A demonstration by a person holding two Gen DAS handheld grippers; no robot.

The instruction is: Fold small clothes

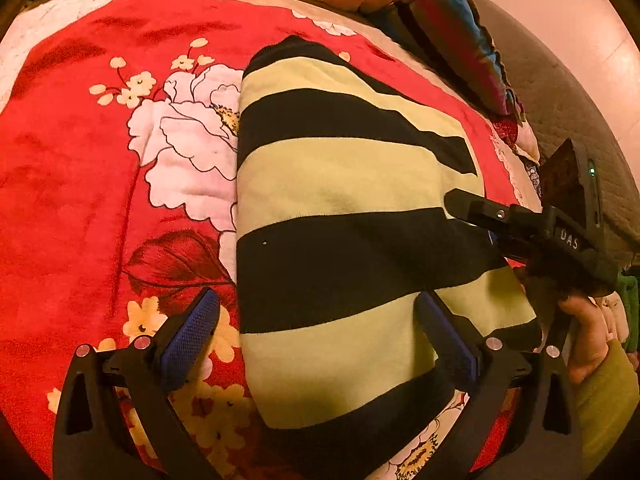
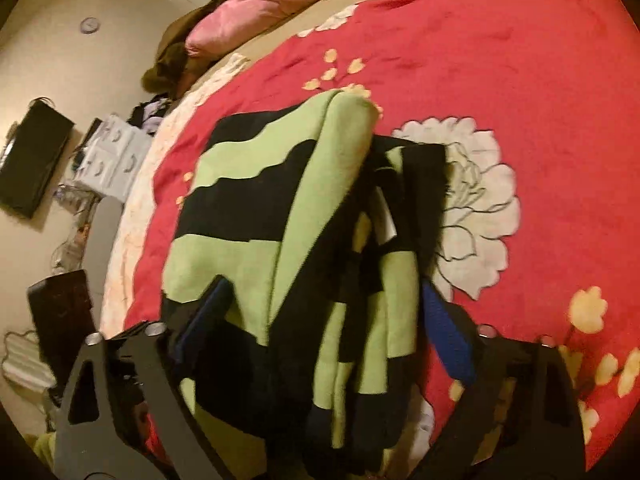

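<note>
The striped sweater (image 1: 340,208) lies partly folded near the blanket's (image 1: 72,184) right edge, left tongs (image 1: 320,332) and right tongs (image 2: 324,320) both gaping astride it, gripping nothing, folding unfinished.

Both the left gripper (image 1: 316,330) and right gripper (image 2: 326,314) point downward, jaws wide apart.

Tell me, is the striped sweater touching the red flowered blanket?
Touching. The left wrist view shows the striped sweater lying flat on the red flowered blanket.

Red floral bedspread (image 1: 72,184); on it, folded striped garment (image 1: 344,216)
</note>
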